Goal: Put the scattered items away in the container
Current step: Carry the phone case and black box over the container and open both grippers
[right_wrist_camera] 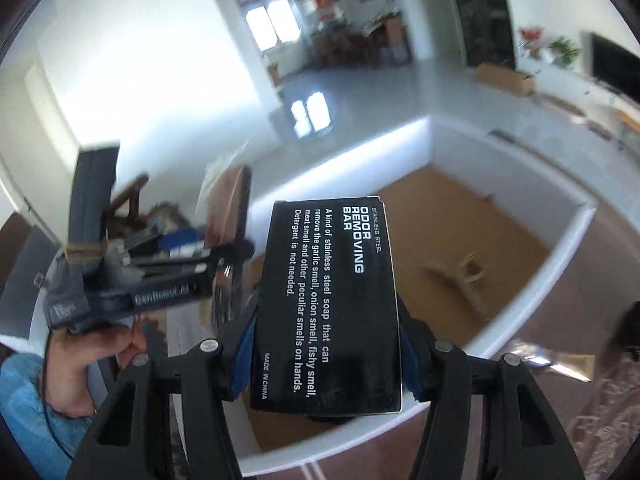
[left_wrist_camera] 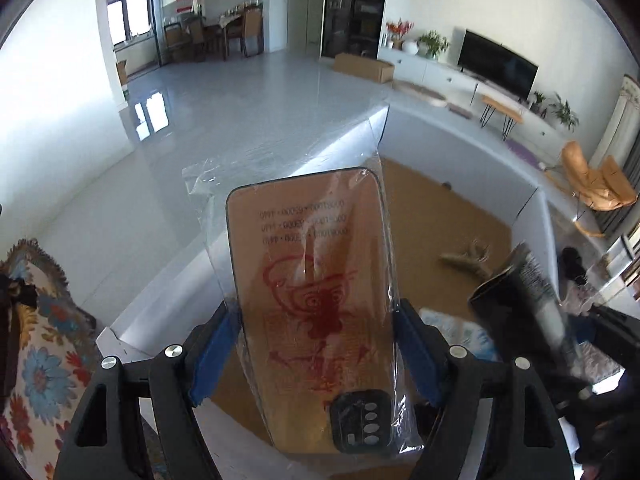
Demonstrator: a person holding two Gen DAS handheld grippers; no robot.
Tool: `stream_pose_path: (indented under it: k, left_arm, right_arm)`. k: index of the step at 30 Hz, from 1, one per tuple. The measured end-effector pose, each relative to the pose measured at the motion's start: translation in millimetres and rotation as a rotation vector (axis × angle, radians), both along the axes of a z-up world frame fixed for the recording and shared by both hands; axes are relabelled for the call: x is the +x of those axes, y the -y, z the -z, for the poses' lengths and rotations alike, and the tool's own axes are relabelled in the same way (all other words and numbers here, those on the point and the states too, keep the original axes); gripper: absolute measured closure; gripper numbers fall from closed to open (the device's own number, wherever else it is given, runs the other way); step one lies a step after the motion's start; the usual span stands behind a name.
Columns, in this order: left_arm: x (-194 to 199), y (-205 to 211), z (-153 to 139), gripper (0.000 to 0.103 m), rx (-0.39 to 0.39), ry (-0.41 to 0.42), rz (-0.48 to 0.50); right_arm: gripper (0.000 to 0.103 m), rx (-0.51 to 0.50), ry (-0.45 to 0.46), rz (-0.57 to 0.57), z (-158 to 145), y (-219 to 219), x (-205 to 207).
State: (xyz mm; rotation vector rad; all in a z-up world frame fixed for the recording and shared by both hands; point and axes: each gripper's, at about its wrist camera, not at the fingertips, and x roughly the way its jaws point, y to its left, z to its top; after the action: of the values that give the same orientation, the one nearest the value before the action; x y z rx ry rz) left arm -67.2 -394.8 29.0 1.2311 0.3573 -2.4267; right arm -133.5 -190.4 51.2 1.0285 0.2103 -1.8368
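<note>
While my left claw (left_wrist_camera: 316, 344) pinches a phone case in a clear plastic sleeve (left_wrist_camera: 316, 300), both blue pads pressed against the sleeve's long edges, my right claw (right_wrist_camera: 326, 356) is clamped the same way on a black carton (right_wrist_camera: 328, 304) printed "ODOR REMOVING BAR". The case stands upright between my fingers, tan-backed with a red drawing and a dark camera cut-out near the bottom, and the sleeve's loose top sticks up past it. The carton stands on end too, white lettering facing my right camera.

Both loads are held over the near part of the container, a white-walled box (left_wrist_camera: 460, 152) with a brown cardboard floor. From the left camera the carton shows blurred at the right edge; from the right camera my other hand (right_wrist_camera: 92, 352) and its gripper show blurred at the left, with the case edge-on.

On the box floor farther in lies a small tan tasselled piece (right_wrist_camera: 460, 276), alone near the middle. Left of the box, beside my left fingers, sits a floral cushion with a fringe (left_wrist_camera: 36, 344). A dark object lies just outside the box wall on the right, too blurred to name.

Beyond the far corner stretches a glossy pale floor, then a cardboard box (left_wrist_camera: 364, 66), a low white cabinet carrying a television (left_wrist_camera: 498, 64) and plants, and an orange chair (left_wrist_camera: 592, 184).
</note>
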Motion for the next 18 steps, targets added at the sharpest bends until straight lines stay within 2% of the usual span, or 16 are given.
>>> stream_pose_path:
  k: [3, 4, 5, 7, 8, 10, 11, 14, 16, 18]
  left_arm:
    - [-3, 6, 13, 0.026, -0.005, 0.064, -0.019]
    - [-4, 5, 16, 0.026, -0.007, 0.074, -0.026]
    - [-4, 4, 18, 0.026, -0.012, 0.083, -0.034]
    - [-5, -2, 18, 0.026, -0.033, 0.097, -0.054]
    - [-4, -6, 18, 0.026, -0.048, 0.093, -0.055]
    - [-1, -17, 12, 0.025, -0.087, 0.068, -0.037]
    - [0, -25, 8, 0.024, -0.105, 0.05, -0.025]
    - [6, -55, -9, 0.02, -0.123, -0.02, 0.018]
    - [14, -85, -23, 0.019, -0.119, -0.075, 0.08]
    - [11, -126, -35, 0.015, -0.095, -0.122, 0.174]
  right_arm:
    - [0.042, 0.077, 0.016, -0.03, 33, 24, 8]
    - [0.036, 0.093, 0.02, -0.037, 41, 29, 9]
    - [0.021, 0.105, 0.019, -0.041, 45, 30, 10]
    - [0.007, 0.105, -0.01, -0.025, 45, 23, 12]
    - [0.007, 0.093, -0.034, -0.017, 40, 21, 18]
    - [0.006, 0.052, -0.084, 0.002, 23, 0, 23]
    - [0.001, 0.029, -0.108, 0.017, 15, -15, 26]
    - [0.0, -0.041, -0.179, 0.095, -7, -75, 23]
    - [0.0, -0.05, -0.195, 0.162, -5, -122, 23]
    - [0.0, -0.016, -0.213, 0.258, 10, -179, 24]
